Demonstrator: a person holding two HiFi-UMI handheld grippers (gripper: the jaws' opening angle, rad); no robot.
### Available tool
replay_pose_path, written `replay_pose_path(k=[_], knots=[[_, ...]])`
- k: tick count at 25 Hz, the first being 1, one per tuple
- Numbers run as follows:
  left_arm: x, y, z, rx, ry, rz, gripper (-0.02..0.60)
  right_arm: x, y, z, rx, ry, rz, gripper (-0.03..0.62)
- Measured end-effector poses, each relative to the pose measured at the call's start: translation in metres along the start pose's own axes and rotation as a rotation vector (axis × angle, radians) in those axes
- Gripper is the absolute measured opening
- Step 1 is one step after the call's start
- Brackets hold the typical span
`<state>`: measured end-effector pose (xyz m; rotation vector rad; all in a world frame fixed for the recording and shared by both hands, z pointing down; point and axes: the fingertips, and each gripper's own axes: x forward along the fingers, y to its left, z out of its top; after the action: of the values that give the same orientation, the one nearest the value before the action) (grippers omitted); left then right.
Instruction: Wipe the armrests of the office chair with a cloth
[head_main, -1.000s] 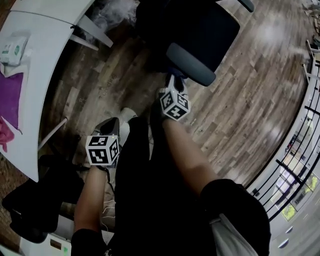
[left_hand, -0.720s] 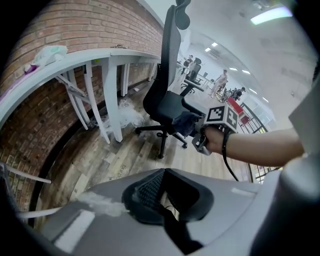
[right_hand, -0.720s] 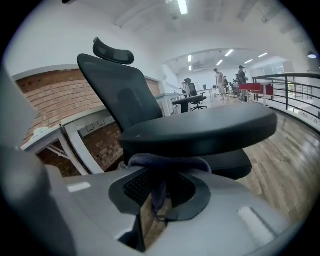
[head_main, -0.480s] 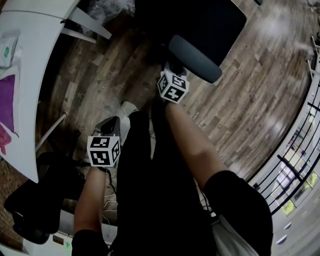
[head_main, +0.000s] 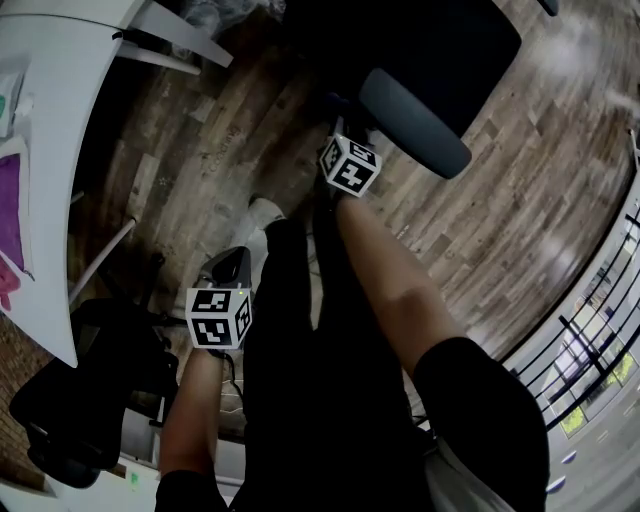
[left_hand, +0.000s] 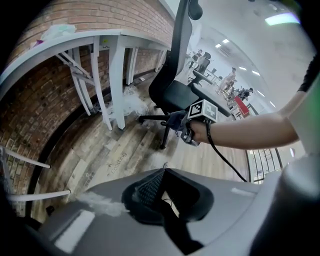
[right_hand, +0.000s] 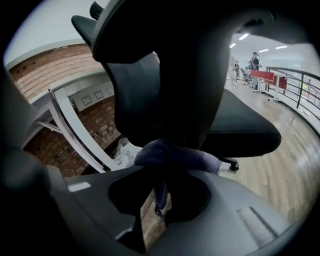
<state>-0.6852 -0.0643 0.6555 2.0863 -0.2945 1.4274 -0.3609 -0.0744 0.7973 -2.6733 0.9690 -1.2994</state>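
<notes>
The black office chair (head_main: 440, 50) stands ahead of me, its grey padded armrest (head_main: 415, 122) running diagonally. My right gripper (head_main: 343, 128) is shut on a dark blue cloth (right_hand: 177, 156), bunched between the jaws and pressed against the near end of the armrest (right_hand: 165, 60), which fills the right gripper view. In the left gripper view the chair (left_hand: 175, 85), the cloth (left_hand: 175, 120) and the right gripper (left_hand: 186, 125) show from the side. My left gripper (head_main: 228, 266) hangs low beside my leg, jaws together with nothing in them, pointing at the floor.
A white desk (head_main: 60, 110) with a purple cloth (head_main: 12, 205) lies at the left, against a brick wall (left_hand: 45, 110). Something black (head_main: 80, 390) sits at the lower left. A railing (head_main: 600, 330) runs along the right. Wooden floor (head_main: 520, 210) surrounds the chair.
My right gripper with the cloth has moved forward, closer in to the near end of the armrest. The left gripper has stayed low by my leg.
</notes>
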Motion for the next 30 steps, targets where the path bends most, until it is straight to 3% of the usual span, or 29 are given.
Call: replay_pose_path(k=[6,10,16,22,30], knots=[[0.015,0.002,-0.003,0.042,0.001,0.028,0.006,0.026,-0.018,-0.025,-0.051,0.034,0.027,0.098],[0.024,-0.004,-0.004,0.042,-0.005,0.015,0.006,0.031,-0.038,-0.030,-0.048,0.053,0.000,0.124],[0.016,-0.016,-0.001,0.048,-0.007,-0.020,0.006,-0.007,-0.053,-0.006,-0.012,0.007,-0.058,0.077],[-0.004,-0.021,0.018,0.082,-0.040,-0.024,0.006,-0.051,-0.051,0.023,0.143,-0.056,-0.034,0.066],[-0.036,-0.025,0.036,0.130,-0.074,-0.028,0.006,-0.101,-0.022,0.036,0.156,-0.077,0.058,0.066]])
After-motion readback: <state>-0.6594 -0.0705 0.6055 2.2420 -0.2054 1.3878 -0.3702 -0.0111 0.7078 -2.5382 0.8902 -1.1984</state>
